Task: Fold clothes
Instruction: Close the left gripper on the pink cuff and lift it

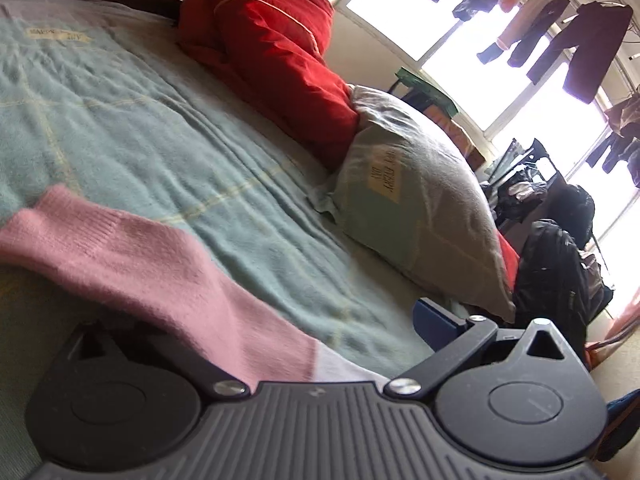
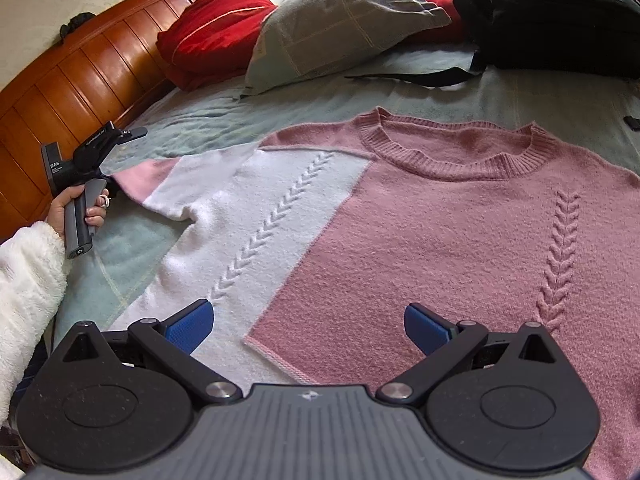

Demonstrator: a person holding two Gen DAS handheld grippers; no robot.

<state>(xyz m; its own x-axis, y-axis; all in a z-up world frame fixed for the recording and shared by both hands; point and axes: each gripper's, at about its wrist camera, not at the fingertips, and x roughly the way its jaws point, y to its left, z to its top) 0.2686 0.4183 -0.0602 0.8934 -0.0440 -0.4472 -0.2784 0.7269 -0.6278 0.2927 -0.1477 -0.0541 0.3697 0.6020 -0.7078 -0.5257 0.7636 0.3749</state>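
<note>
A pink and white knit sweater (image 2: 440, 240) lies flat, front up, on the green bed sheet (image 2: 132, 248), collar toward the pillows. One white sleeve with a pink cuff (image 2: 136, 182) stretches out to the left. My right gripper (image 2: 310, 326) hovers open over the sweater's lower edge, nothing between its blue pads (image 2: 192, 324). A hand in a fluffy white sleeve holds my left gripper (image 2: 96, 152) at that cuff. In the left wrist view the pink sleeve (image 1: 160, 260) drapes across my left gripper (image 1: 300, 332), hiding the left finger. The linkages are spread wide and the right pad (image 1: 436, 320) is bare.
A red pillow (image 2: 212, 20) and a grey-green pillow (image 2: 332, 16) lie at the head of the bed by the wooden headboard (image 2: 80, 68). A black backpack (image 2: 552, 12) sits on the bed past the collar. Clothes hang at the window (image 1: 580, 40).
</note>
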